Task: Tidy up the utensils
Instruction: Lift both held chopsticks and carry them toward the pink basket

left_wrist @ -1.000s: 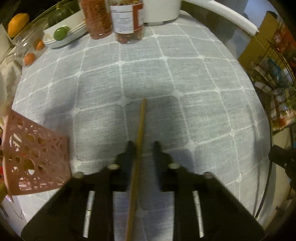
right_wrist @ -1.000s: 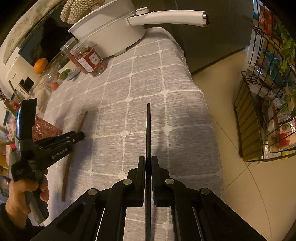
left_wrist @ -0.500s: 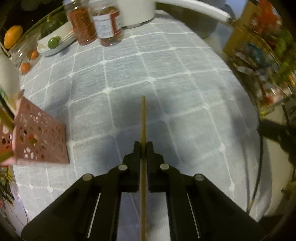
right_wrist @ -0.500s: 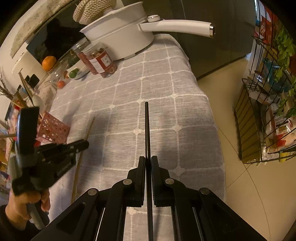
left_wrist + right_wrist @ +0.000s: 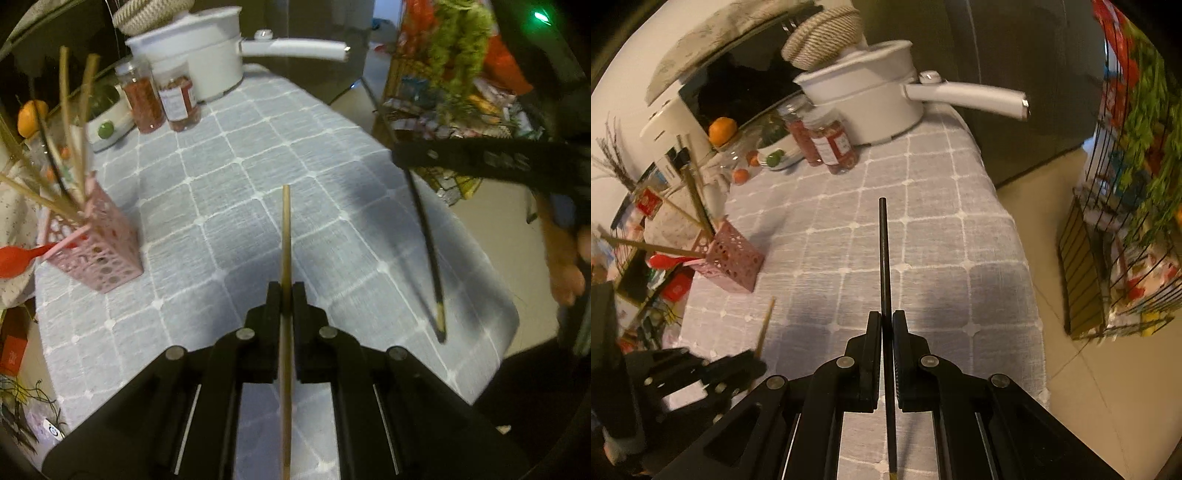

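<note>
My left gripper [image 5: 285,290] is shut on a wooden chopstick [image 5: 285,236] and holds it above the grey checked tablecloth [image 5: 258,166]. My right gripper [image 5: 886,319] is shut on a black chopstick [image 5: 884,251], also lifted; it shows in the left wrist view [image 5: 428,247] at the right. A pink perforated utensil holder [image 5: 99,247] stands at the left with several wooden chopsticks and a red spoon [image 5: 14,258] in it; it also shows in the right wrist view [image 5: 733,256]. The left gripper [image 5: 753,365] with its chopstick [image 5: 765,325] appears at lower left there.
A white pot [image 5: 199,59] with a long handle, two red-filled jars [image 5: 162,96] and a dish with a green fruit [image 5: 107,129] stand at the far end. A wire rack [image 5: 1126,206] with packets stands on the floor to the right of the table edge.
My left gripper closed on the wooden chopstick and lifted it off the cloth. Both grippers have risen and tilted, so the pink holder and the pot come into fuller view.
</note>
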`<state>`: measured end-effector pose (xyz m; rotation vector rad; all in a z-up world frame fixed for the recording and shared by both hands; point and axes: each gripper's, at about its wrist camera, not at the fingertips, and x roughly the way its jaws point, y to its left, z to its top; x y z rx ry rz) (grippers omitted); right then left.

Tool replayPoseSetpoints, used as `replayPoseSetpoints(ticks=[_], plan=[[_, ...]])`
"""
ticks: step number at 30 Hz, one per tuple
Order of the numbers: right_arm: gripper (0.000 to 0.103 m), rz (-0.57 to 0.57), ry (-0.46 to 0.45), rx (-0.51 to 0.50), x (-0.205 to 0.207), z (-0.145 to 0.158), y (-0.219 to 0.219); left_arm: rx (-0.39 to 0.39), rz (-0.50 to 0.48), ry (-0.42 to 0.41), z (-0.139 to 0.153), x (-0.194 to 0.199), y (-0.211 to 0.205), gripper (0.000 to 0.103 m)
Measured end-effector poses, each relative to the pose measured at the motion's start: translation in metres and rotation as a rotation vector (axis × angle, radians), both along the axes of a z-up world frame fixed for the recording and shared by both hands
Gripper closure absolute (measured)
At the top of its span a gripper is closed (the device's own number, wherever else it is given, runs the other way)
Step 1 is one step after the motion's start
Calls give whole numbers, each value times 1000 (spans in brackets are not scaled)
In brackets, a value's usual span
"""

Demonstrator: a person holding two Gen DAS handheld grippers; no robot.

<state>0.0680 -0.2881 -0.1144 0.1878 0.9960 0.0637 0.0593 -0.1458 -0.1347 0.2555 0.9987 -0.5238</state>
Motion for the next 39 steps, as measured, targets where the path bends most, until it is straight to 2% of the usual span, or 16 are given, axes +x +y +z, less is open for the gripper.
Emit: replayPoseSetpoints(ticks=[5,7,12,19,24,33,36,39], plan=[[97,46,-88,-54,-8,24,27,-42,9,-59,23,-24,27,96],[97,62,-121,-67,-11,33,37,-84,25,-82,34,-31,43,96],[97,91,-193,-54,-19,55,60,-152,47,-141,64,-47,74,96],[97,87,-296,-36,-17,89,79,-236,136,-320,118,-49,111,96],[97,97,-381,-29,-13,120,95,-282,222,-426,145,-39,139,96],[97,97,-458,-15,-15,153,108,-341,338,-576,166,-31,162,96],[97,106,-466,-6,-15,155,111,-346,383,-627,166,-27,164,96],[97,113,-468,-2,-14,156,114,-353,429,-643,157,-11,167,96]])
